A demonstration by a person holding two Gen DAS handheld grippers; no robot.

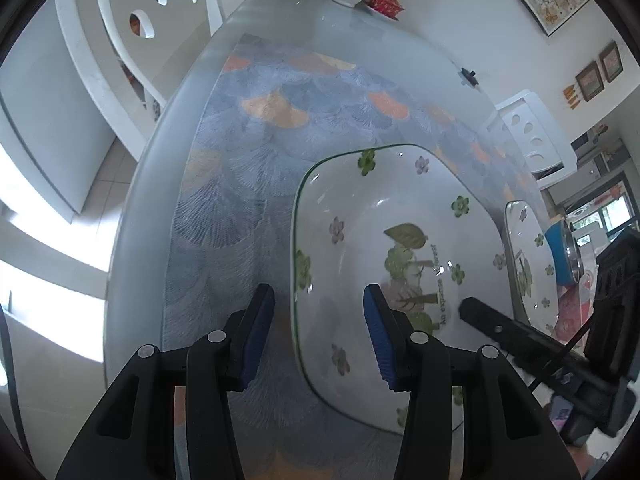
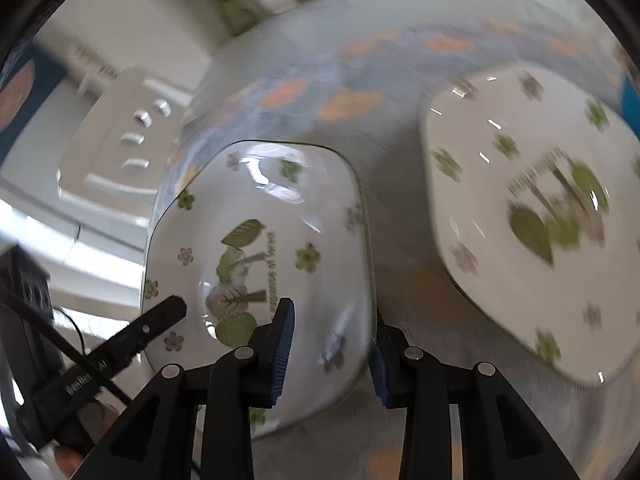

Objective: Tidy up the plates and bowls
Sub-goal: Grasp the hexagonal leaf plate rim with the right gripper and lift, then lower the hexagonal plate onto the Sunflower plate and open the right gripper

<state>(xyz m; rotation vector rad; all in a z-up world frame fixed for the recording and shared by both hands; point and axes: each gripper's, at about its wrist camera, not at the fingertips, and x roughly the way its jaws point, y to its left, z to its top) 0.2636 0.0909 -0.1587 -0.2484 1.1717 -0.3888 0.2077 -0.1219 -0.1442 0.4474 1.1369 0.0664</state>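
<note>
Square bowl (image 2: 264, 248) sits on the table (image 1: 132, 240) by its near edge, plate (image 2: 532, 216) just beside it. Right gripper (image 2: 332, 354) straddles the bowl's rim, pads slack; left gripper (image 1: 320, 340) half open, straddling the opposite rim, holding nothing. Looks like the bowl's just set down; next, back both off and go for the plate.

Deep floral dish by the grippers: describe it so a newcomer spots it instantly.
On the table's fan-patterned mat, two white floral dishes sit side by side. It is the deep dish that both grippers straddle by the rim, green-edged, tree print inside; its neighbour, the other dish, stands clear of both.
</note>
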